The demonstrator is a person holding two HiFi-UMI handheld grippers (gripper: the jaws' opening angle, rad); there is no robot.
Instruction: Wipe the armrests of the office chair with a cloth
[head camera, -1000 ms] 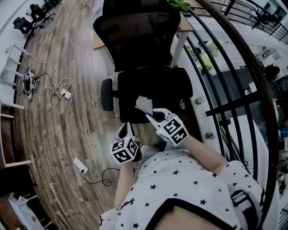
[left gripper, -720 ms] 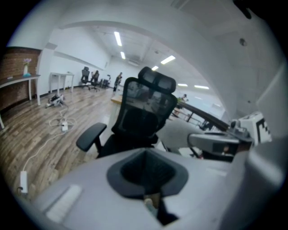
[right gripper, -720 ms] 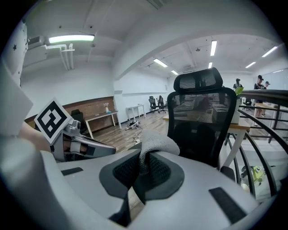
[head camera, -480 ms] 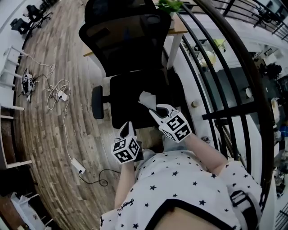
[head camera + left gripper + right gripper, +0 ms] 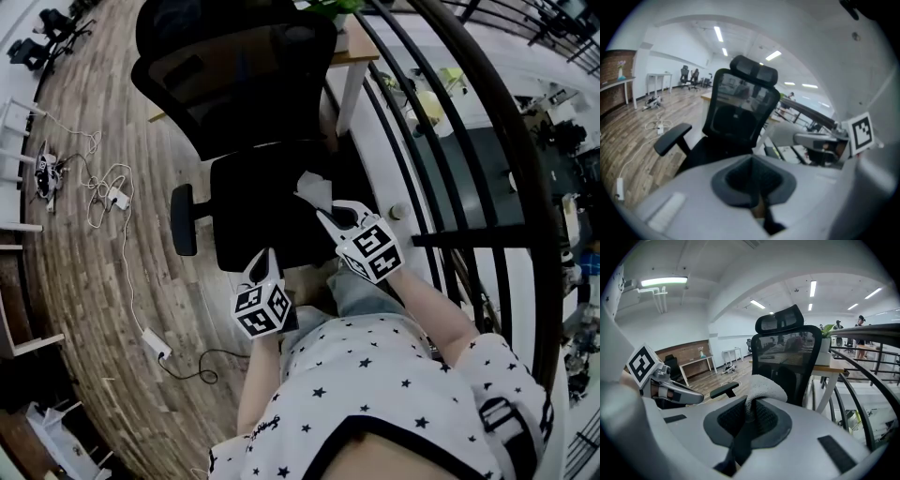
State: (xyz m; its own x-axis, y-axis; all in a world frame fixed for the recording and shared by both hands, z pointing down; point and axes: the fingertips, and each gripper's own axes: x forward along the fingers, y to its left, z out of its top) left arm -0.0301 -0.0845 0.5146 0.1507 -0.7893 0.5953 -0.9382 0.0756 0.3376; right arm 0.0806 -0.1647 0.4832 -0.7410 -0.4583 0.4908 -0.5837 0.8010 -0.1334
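One black office chair (image 5: 246, 112) faces the person, and of its armrests only one (image 5: 183, 220) shows in the head view, jutting from the side of the seat farther from the railing (image 5: 441, 159). There are two claws and one cloth. The right claw (image 5: 330, 217) is clamped shut on the single white cloth (image 5: 314, 187), which it holds above the chair's seat on the side away from that armrest; in the right gripper view the cloth (image 5: 761, 386) bulges up from between the closed jaws of the right claw (image 5: 750, 420), with the chair's mesh back straight behind it. The left claw (image 5: 263, 261) hangs at the front edge of the chair's seat; its own view shows the left claw (image 5: 755, 185) with jaws pressed together and nothing between them. Behind the chair stands one table (image 5: 352, 52) with a white leg. On the wooden floor (image 5: 84, 281), on the armrest side of the chair, lies one white power strip (image 5: 155, 345) with its cable
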